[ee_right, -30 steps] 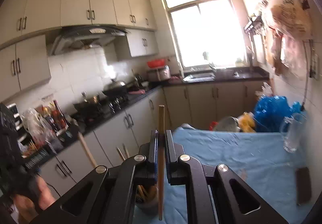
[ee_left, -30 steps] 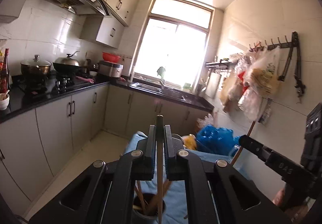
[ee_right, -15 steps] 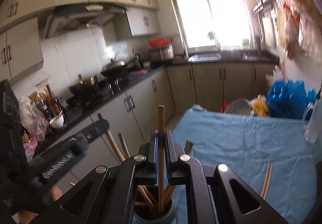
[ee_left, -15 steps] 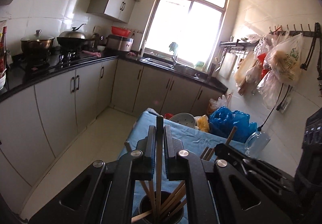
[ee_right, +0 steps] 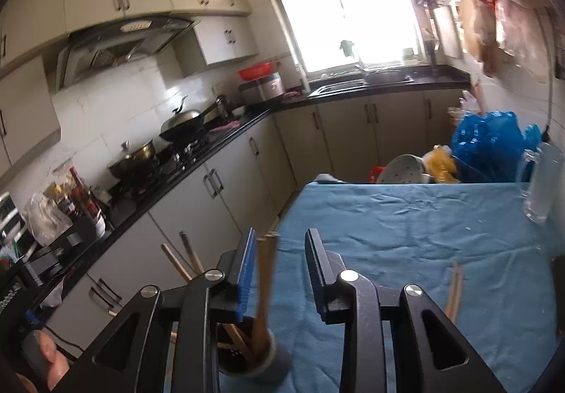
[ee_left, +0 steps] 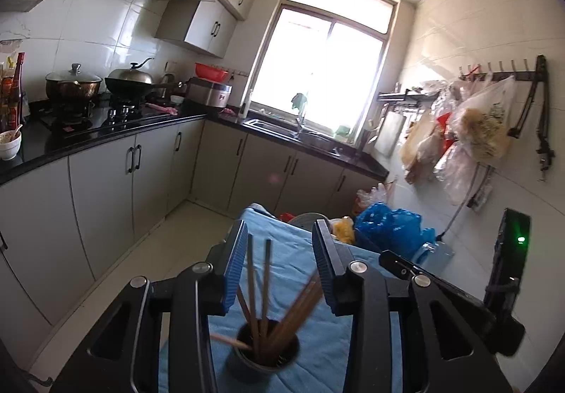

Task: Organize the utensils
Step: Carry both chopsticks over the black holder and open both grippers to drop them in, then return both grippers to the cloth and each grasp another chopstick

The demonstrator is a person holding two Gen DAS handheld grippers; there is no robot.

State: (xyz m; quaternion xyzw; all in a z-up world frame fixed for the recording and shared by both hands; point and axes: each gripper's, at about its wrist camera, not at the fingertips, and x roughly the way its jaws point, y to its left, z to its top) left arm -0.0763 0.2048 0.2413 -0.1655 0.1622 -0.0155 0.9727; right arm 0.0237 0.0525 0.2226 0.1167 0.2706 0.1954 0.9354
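A dark round holder cup [ee_left: 267, 354] stands on the blue cloth and holds several wooden chopsticks [ee_left: 252, 290]. My left gripper [ee_left: 279, 244] is open above the cup, with the chopsticks standing free between its blue pads. My right gripper [ee_right: 279, 248] is open too, over the same cup [ee_right: 254, 352]; a blurred chopstick [ee_right: 264, 283] leans in the cup between its fingers. Two more chopsticks [ee_right: 453, 290] lie on the cloth to the right. The right gripper's body shows at the right of the left wrist view [ee_left: 459, 290].
The blue-clothed table [ee_right: 406, 223] has a glass mug [ee_right: 538, 191] at its right edge. Blue plastic bags [ee_left: 388, 227], a colander [ee_right: 402, 172] and yellow packets sit beyond its far end. Black-topped cabinets [ee_left: 106, 159] run along the left and under the window. Bags hang on the right wall.
Both grippers were shut on one chopstick each above the cup. Both have opened, and the chopsticks have dropped into the cup.
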